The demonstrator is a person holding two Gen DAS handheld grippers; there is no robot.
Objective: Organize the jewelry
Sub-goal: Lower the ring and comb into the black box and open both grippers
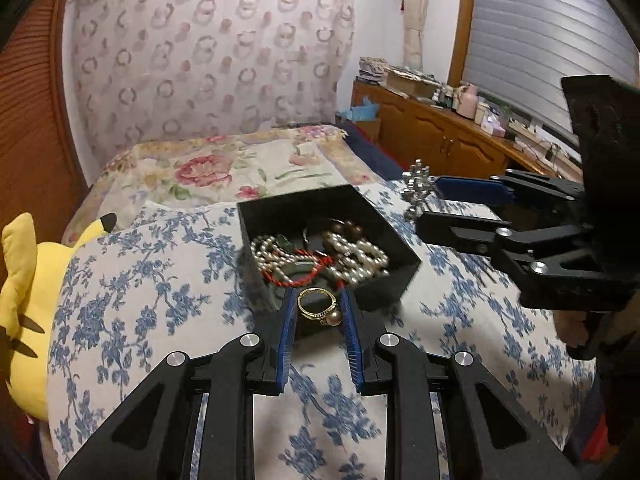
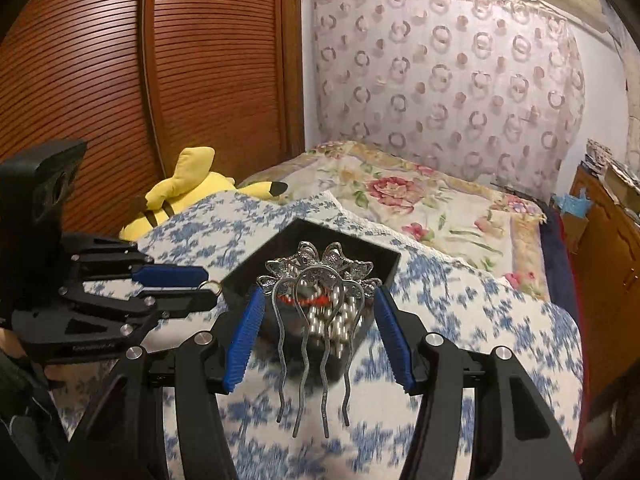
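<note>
1. You held a gold ring with a pearl (image 1: 319,307) pinched between the blue pads of your left gripper (image 1: 319,312), the jaws drawn narrow around its band, just in front of the near wall of the black box (image 1: 394,284).
2. Your right gripper (image 2: 318,304) carried a silver hair comb (image 2: 316,308), its ornate butterfly head clamped across a medium-wide opening and its four wavy prongs hanging back toward the camera. In the left wrist view the comb's head (image 1: 418,184) showed at the tip of that gripper (image 1: 420,204), beside the box's far right corner.
3. The box sat on the blue-flowered bedspread (image 1: 160,280) and held a tangle of pearl strands (image 1: 360,258), a red cord (image 1: 308,276) and some dark beads.
4. Judging by this, you were in the sorting-out step: two pieces lifted clear of the box, each in its own tool, with most of the jewelry not yet separated.
5. No tray or second container was visible, so I cannot tell where the pieces were meant to go.
6. The next move called for setting each piece down apart on a bare stretch of bedspread, lowering before you released, since the ring could roll and the comb's prongs could snag the fabric.
</note>
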